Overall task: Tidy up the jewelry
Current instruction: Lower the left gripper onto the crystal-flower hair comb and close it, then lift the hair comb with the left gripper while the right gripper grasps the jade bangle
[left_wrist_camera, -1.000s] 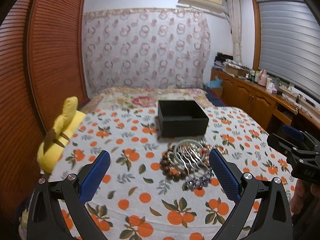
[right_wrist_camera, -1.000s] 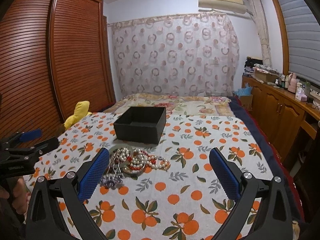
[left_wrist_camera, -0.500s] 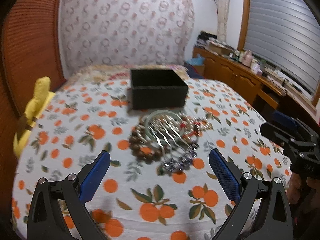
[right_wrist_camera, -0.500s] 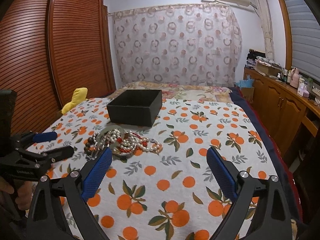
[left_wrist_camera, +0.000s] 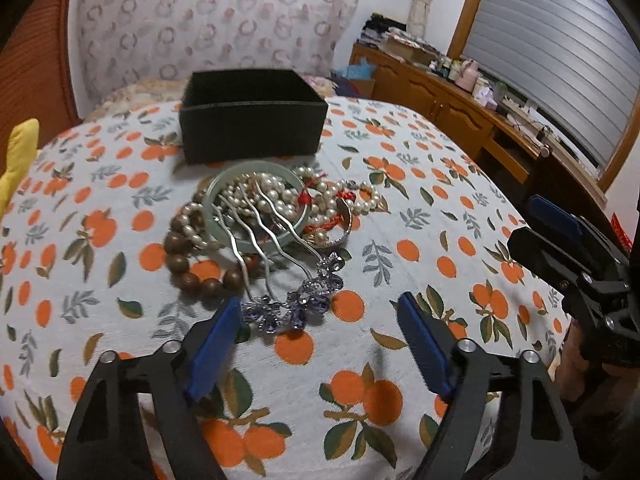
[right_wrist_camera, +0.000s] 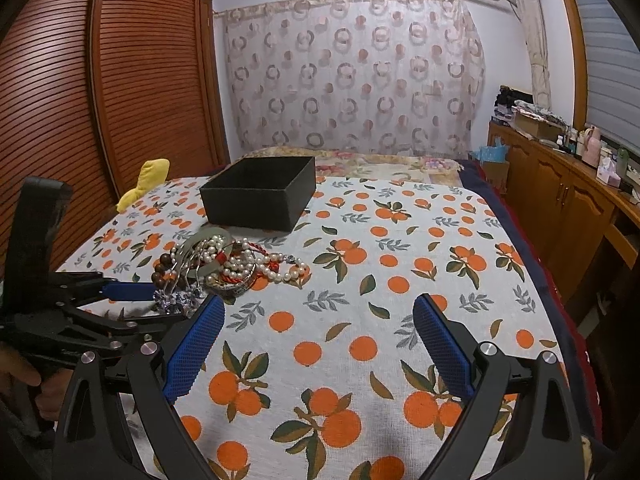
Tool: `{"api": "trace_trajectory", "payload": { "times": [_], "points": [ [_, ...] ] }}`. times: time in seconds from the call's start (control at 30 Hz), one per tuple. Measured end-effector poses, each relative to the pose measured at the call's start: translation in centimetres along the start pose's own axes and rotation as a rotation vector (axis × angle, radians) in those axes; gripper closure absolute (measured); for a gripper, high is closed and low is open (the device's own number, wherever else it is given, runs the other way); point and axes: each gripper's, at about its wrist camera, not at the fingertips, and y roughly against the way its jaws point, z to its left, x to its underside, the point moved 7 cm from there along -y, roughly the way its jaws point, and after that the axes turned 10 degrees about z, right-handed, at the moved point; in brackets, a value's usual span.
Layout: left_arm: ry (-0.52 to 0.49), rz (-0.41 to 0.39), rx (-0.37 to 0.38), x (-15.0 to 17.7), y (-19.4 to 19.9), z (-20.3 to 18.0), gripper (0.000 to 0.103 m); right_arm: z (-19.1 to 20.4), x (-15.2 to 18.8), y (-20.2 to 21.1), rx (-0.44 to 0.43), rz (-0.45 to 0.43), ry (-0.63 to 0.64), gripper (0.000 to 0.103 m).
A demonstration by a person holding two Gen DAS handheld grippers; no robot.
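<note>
Blue-padded, the left gripper (left_wrist_camera: 320, 316) is hovering with jaws spread wide, nothing between them; the silver hair comb (left_wrist_camera: 276, 256) is lying just ahead of its left pad atop the jewelry pile (left_wrist_camera: 272, 216), black box (left_wrist_camera: 252, 114) beyond. Right view: the right gripper (right_wrist_camera: 316, 324) is gaping empty, the pile (right_wrist_camera: 228, 266) sitting ahead-left.

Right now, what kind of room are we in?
Most likely a bedroom: the jewelry pile lies on a bed with an orange-print bedspread, beside a louvered wooden wardrobe and a curtained wall.
</note>
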Motion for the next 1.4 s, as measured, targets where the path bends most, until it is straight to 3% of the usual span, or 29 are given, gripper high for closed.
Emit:
{"api": "trace_trajectory", "payload": {
  "times": [0.23,0.4,0.77,1.07,1.4],
  "points": [
    [-0.003,0.017,-0.044,-0.8,-1.2,0.1,0.028,0.2,0.2,-0.5,-0.004,0.014,0.004,0.007],
    [-0.017,0.011,-0.115,-1.1,-1.4,0.5,0.051,0.3,0.3,-0.7,-0.005,0.016,0.010,0.007],
    [-0.016,-0.055,-0.050,1.4,2.8,1.4,0.051,1.5,0.2,-1.6,-0.013,0.034,0.043,0.007],
    [0.025,-0.134,-0.072,1.1,5.8,3.9,0.051,4.5,-1.7,-3.2,-0.091,0.059,0.121,0.016],
    [0.073,-0.153,-0.101,1.4,6.6,7.2,0.051,9.7,-4.8,-8.0,-0.194,0.138,0.230,0.016]
  ]
}}
